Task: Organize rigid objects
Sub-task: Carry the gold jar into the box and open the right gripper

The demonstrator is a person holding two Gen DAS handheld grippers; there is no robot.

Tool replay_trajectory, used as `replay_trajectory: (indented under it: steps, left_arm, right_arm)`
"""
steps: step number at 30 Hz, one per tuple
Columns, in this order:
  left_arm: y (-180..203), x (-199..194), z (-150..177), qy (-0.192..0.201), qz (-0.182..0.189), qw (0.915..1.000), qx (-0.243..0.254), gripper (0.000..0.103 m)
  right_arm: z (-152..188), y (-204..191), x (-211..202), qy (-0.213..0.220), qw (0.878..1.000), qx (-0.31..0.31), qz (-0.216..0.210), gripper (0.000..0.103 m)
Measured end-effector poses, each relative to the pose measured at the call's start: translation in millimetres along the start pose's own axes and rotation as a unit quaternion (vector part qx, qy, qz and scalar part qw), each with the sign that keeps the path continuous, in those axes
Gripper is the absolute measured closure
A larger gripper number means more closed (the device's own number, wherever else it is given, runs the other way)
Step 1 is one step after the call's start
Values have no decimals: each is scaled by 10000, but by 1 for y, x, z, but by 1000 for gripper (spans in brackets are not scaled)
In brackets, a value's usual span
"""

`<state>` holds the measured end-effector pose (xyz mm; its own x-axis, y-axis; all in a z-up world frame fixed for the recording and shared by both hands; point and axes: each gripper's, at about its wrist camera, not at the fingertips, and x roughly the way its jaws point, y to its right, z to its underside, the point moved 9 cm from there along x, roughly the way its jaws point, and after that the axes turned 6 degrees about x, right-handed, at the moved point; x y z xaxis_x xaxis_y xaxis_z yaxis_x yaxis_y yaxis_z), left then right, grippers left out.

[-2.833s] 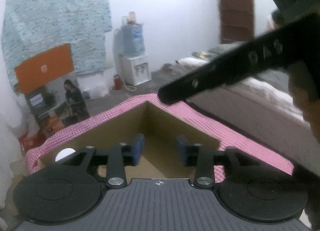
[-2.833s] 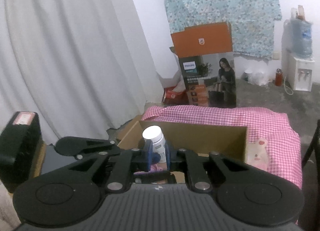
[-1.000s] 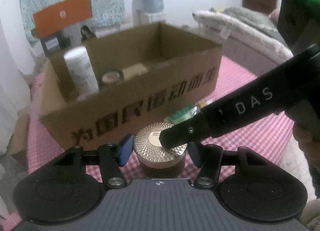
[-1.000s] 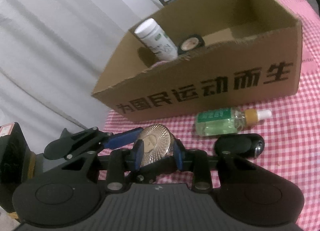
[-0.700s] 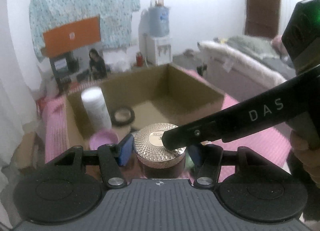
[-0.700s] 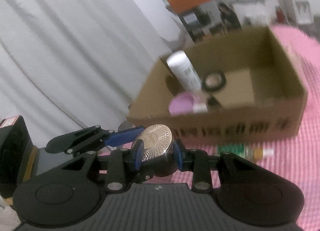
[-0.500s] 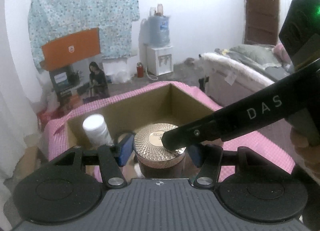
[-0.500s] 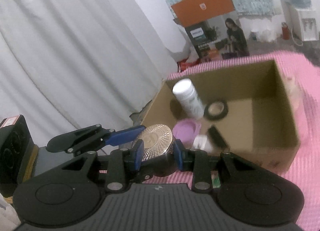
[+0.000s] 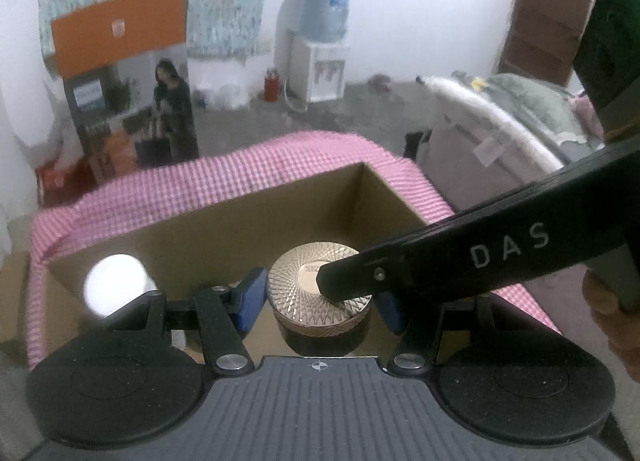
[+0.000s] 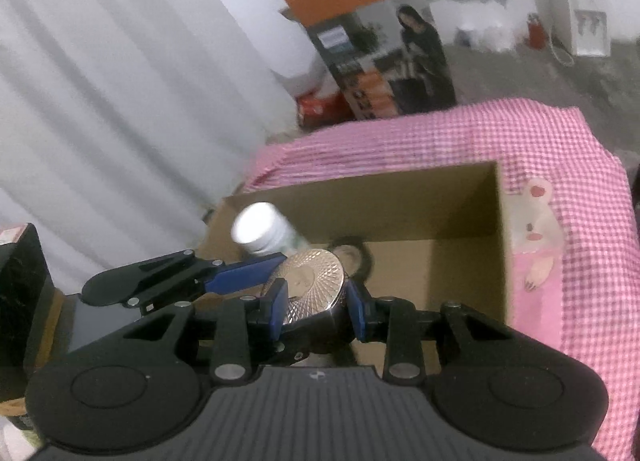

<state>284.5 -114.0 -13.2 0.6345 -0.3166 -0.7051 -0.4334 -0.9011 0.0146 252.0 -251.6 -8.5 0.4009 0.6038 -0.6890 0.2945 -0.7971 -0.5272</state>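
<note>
we hold the round jar with the faceted gold lid over the open brown cardboard box, above the box floor near its front wall. our right gripper is clamped on the jar: its blue pads press on either side just below the lid, and the jar sits tilted between them. in the left wrist view the same jar lies between the blue pads of our left gripper. the left pad stands just beside the lid with a thin gap showing, and the right pad is mostly hidden behind the black finger of the right gripper, which crosses over the lid, so we cannot tell whether the left gripper presses on the jar.

inside the box, a white-capped plastic bottle leans in the left back corner, and a black ring-shaped object lies on the floor behind the jar. the box rests on a table covered with pink-and-white checked cloth, whose right edge carries a printed cartoon mouse. white curtains hang on the left.
</note>
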Motion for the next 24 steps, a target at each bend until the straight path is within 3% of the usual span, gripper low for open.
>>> replay_trajectory:
  steps: [11, 24]
  left_arm:
    - [-16, 51, 0, -507, 51, 9983, -299, 45]
    - [-24, 76, 6, -856, 117, 9947, -552, 45]
  right_arm:
    - [-22, 33, 55, -593, 9964, -260, 554, 68]
    - [-31, 47, 86, -791, 9923, -537, 790, 68]
